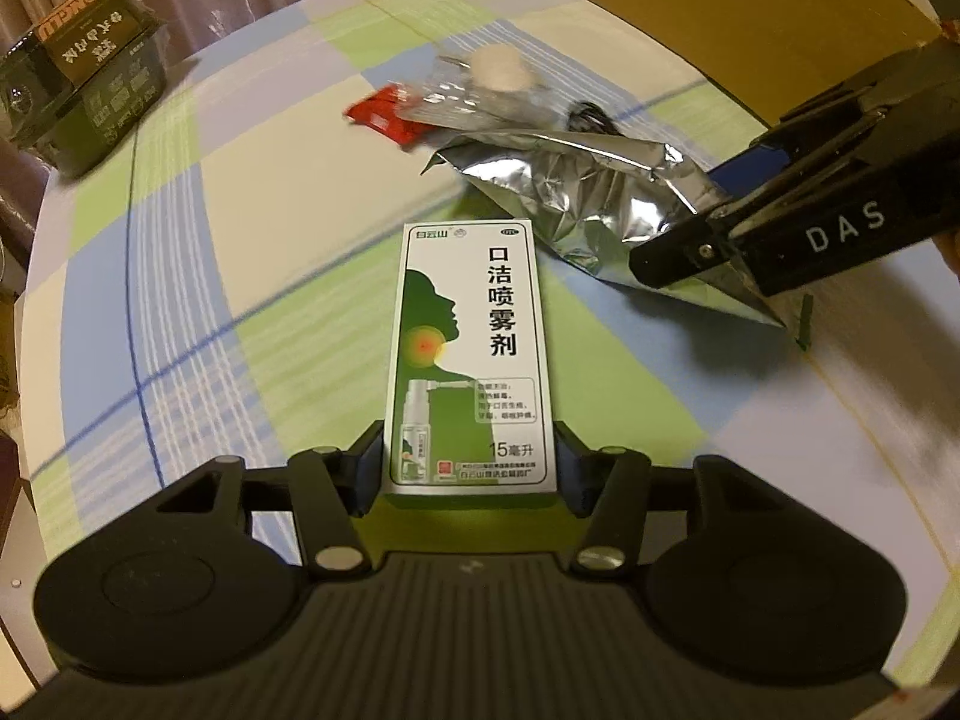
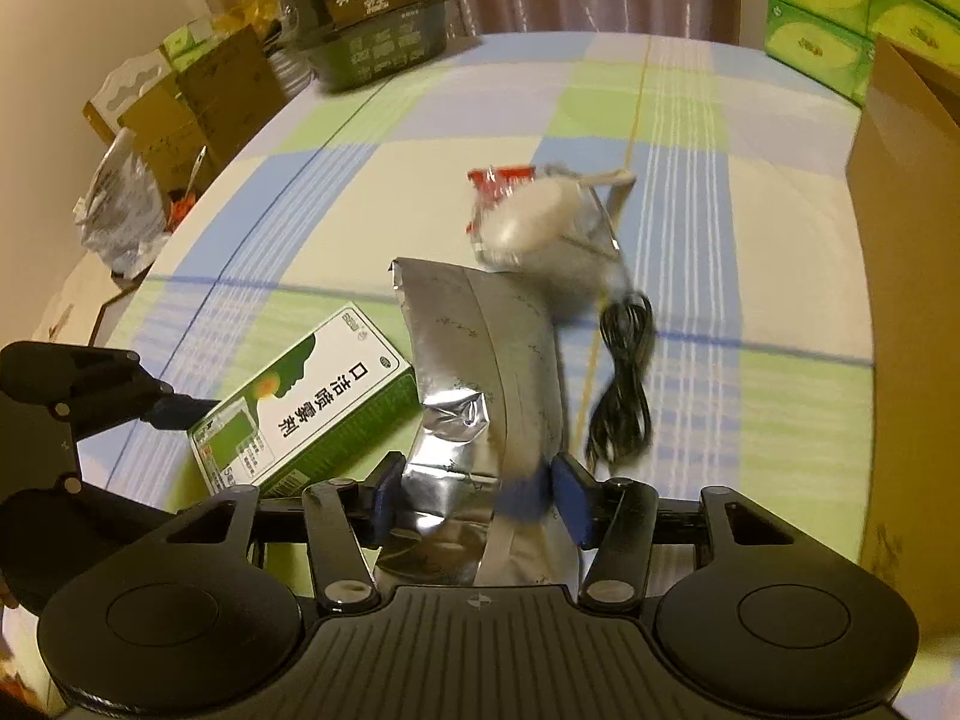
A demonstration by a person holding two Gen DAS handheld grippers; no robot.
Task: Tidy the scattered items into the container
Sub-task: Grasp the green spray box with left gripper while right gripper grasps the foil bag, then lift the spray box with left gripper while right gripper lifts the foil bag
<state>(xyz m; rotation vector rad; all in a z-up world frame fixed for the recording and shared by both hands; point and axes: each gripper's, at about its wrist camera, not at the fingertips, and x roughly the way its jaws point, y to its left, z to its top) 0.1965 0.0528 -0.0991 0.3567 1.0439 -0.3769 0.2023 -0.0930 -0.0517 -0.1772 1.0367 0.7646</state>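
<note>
A white and green throat-spray box (image 1: 471, 354) lies on the checked tablecloth, its near end squeezed between the pads of my left gripper (image 1: 471, 462). The same box (image 2: 300, 402) appears in the right wrist view. My right gripper (image 2: 477, 483) is shut on the near end of a crumpled silver foil pouch (image 2: 474, 348), which is also in the left wrist view (image 1: 576, 192). Beyond the pouch lie a red packet (image 2: 501, 180), a white round item (image 2: 528, 216) on a clear wrapper, and a coiled black cable (image 2: 624, 384). The brown cardboard container (image 2: 912, 240) stands at the right.
A dark green carton (image 1: 90, 78) marked HONGLU sits at the table's far left edge. Green tissue packs (image 2: 840, 12) are stacked behind the cardboard container. Off the table's left side are cardboard boxes (image 2: 198, 90) and a plastic bag (image 2: 120, 204).
</note>
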